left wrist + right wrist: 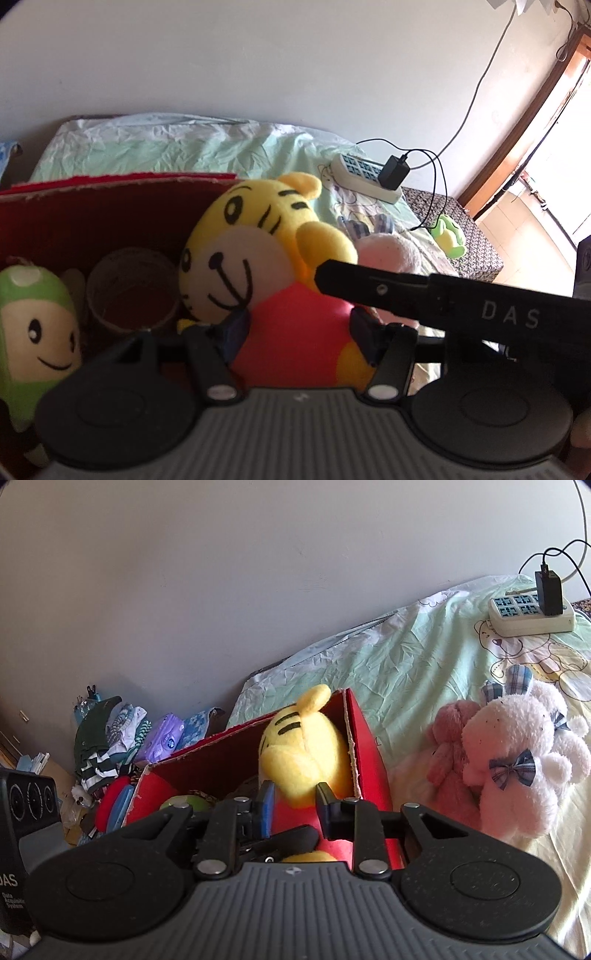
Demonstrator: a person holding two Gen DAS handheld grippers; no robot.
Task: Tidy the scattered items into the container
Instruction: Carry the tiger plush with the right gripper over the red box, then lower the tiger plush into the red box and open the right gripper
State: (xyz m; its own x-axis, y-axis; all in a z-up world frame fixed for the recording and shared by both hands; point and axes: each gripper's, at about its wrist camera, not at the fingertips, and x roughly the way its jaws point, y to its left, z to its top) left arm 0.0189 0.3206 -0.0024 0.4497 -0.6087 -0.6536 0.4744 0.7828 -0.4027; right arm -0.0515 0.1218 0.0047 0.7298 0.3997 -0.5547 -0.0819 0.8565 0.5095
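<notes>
A yellow tiger plush (258,258) in a red shirt stands upright over the red cardboard box (110,221). My left gripper (298,326) is shut on its red body, one pad on each side. A finger (369,280) of my right gripper reaches in from the right and touches the tiger's arm. The right wrist view looks at the back of the tiger's head (303,753) inside the box (369,746), with my right gripper (295,799) shut on yellow fabric below the head. Inside the box lie a green plush (33,325) and a tape roll (133,291).
A pink plush (450,760) and a white plush with checked bows (517,760) lie on the bedsheet right of the box. A power strip with a charger (528,613) sits at the far right corner. Clothes and packets (110,738) are piled left of the bed.
</notes>
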